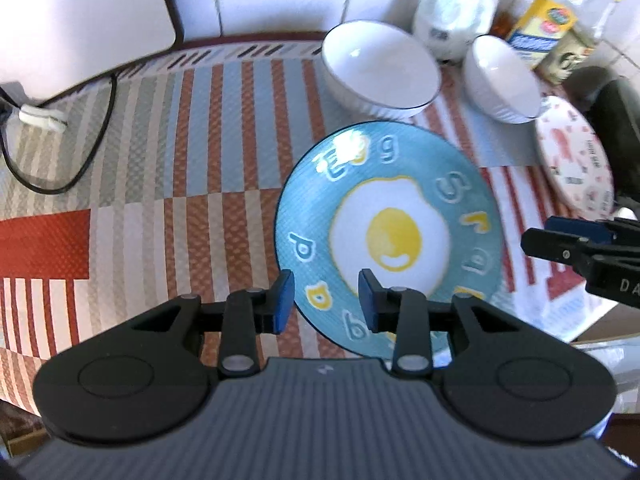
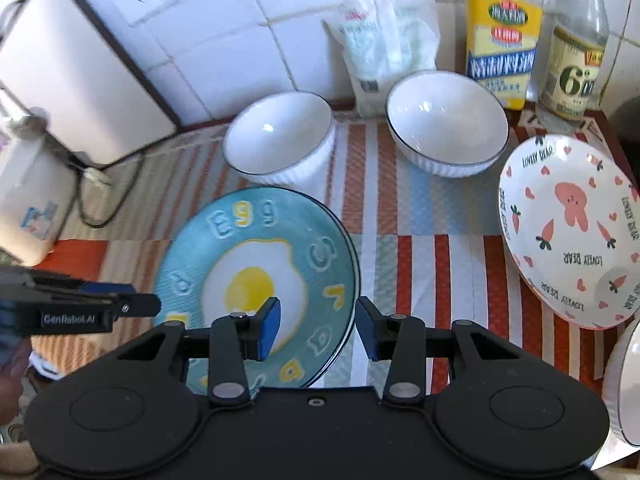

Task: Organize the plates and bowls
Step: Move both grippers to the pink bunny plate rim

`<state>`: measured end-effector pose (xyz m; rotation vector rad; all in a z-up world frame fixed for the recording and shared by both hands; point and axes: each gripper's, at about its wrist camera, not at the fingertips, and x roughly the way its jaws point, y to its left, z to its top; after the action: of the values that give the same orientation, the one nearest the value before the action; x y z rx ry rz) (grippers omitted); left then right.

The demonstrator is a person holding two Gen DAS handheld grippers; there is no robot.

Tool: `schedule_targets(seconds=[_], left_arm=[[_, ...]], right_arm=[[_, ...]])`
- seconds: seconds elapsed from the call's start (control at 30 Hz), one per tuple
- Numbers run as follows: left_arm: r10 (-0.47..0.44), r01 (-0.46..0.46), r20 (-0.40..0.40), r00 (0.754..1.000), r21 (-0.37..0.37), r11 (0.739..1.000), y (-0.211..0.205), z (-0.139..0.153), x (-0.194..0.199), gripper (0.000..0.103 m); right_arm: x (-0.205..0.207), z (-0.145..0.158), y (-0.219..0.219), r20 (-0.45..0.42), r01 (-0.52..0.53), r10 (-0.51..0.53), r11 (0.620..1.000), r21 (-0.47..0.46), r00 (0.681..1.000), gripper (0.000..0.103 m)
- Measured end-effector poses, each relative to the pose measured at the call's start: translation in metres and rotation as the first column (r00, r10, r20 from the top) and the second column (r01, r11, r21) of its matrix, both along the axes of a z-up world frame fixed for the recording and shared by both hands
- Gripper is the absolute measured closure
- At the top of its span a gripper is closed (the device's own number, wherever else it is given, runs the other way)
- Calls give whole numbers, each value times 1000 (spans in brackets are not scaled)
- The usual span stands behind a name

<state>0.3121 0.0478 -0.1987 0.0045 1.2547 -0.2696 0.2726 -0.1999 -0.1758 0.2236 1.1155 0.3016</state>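
Striped mat (image 2: 416, 216): blue "Egg" plate (image 2: 256, 280) lies near both grippers; "LOVELY BEAR" plate (image 2: 568, 228) to its right, two empty white bowls (image 2: 280, 136) behind. Left gripper (image 1: 326, 300) and right gripper (image 2: 318, 328) both parted, empty. "GenRobot.AI" on left.

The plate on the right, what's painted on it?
Pink rabbit, carrots and hearts on white plate; clearest in the right wrist view.

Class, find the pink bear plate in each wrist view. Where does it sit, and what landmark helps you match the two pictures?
Left wrist view: the bear plate sits at the right edge, partly cut off.
Right wrist view: the bear plate sits right of centre, fully shown.
Shared landmark: the blue egg plate.
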Motion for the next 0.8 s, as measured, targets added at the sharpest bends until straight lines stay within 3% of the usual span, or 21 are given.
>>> schedule_targets(seconds=[0.2, 0.4, 0.57, 0.8], left_arm=[[-61, 63, 43, 997, -27, 998, -3, 36, -24, 65], [-118, 121, 76, 990, -32, 992, -17, 72, -47, 62], [-185, 188, 108, 977, -13, 982, -41, 102, -65, 57], [-258, 262, 172, 951, 1, 965, -89, 127, -85, 50]], right_arm=[[-31, 39, -12, 118, -67, 68, 998, -12, 991, 56], [-58, 72, -36, 199, -45, 49, 999, -24, 979, 55], [-78, 94, -59, 241, -36, 41, 999, -28, 970, 54], [-102, 114, -105, 293, -8, 6, 1000, 6, 956, 45]])
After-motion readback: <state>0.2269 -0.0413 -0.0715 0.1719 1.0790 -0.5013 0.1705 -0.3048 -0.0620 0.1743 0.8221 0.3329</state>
